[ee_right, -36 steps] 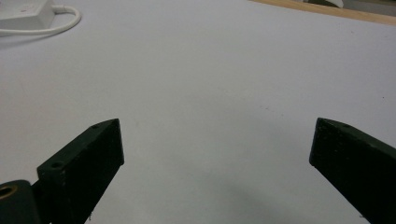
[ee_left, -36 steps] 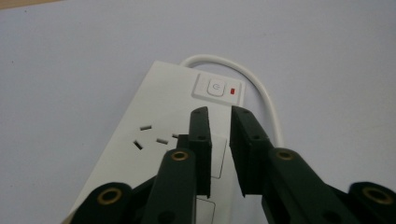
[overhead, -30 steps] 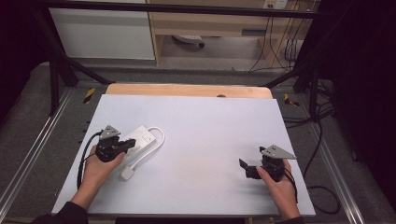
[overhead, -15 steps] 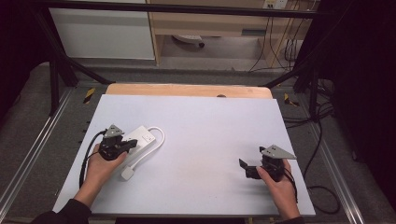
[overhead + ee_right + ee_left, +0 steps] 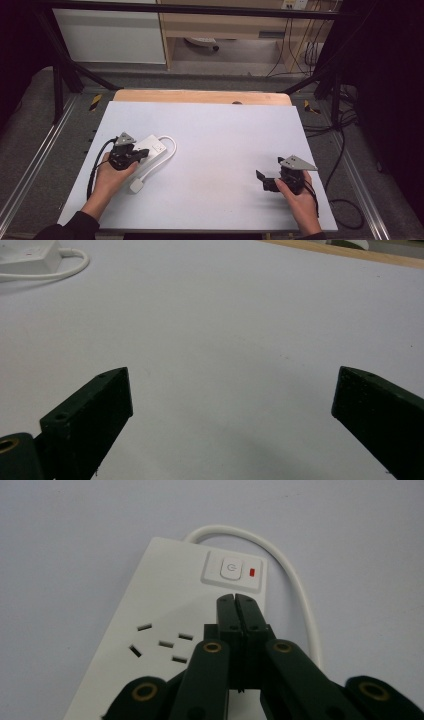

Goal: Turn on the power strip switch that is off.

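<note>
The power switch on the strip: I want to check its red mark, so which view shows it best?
The left gripper view: the switch sits close and sharp just beyond the shut left gripper, its red mark plain. In the high view the strip is too small to make the switch out. The right gripper view catches only a far corner of the strip.

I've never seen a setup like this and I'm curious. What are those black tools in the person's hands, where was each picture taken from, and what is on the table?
A person sits at a table and holds a hand-operated claw in each hand; there is no robot arm. The high view looks down from above. The other two pictures come from cameras riding on the claws, looking along their black jaws. On the table lies a white power strip with its cord and plug. The left claw has its jaws shut together, empty, its tip just short of the strip's switch. The right claw rests open over bare table, holding nothing.
</note>
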A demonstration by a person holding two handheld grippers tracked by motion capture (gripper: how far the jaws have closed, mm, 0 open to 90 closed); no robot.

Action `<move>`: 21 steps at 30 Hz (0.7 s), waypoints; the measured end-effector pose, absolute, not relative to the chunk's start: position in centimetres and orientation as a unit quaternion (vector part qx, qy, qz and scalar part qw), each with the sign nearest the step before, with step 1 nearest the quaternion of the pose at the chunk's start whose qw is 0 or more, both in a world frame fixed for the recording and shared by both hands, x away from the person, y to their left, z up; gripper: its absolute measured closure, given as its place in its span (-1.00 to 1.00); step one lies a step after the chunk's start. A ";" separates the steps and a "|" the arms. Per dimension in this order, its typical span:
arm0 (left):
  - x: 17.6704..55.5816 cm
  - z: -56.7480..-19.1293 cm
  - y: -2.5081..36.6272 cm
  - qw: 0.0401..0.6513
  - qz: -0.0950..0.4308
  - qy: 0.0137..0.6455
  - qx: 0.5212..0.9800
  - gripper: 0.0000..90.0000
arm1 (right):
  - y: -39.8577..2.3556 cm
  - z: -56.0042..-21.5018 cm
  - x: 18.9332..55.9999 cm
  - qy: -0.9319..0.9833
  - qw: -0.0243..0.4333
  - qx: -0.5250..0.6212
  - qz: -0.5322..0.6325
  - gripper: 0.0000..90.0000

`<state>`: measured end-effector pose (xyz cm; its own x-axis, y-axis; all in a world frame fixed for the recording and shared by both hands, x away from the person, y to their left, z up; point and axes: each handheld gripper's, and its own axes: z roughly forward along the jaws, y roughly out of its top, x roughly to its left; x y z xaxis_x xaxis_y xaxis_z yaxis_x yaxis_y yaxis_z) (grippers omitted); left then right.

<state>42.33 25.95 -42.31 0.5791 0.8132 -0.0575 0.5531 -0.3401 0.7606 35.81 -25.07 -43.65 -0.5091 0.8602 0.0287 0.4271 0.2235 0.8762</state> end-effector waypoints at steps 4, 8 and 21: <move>42.4 -42.3 25.9 0.383 0.168 0.428 0.802 1.00 | -25.1 -43.6 35.8 0.743 0.242 0.432 0.450 -0.93; 42.4 -42.4 25.9 0.379 0.166 0.428 0.803 1.00 | -25.1 -43.6 35.8 0.744 0.242 0.432 0.449 -0.93; 42.5 -42.6 25.7 0.375 0.162 0.425 0.808 1.00 | -25.1 -43.6 35.8 0.744 0.242 0.431 0.450 -0.93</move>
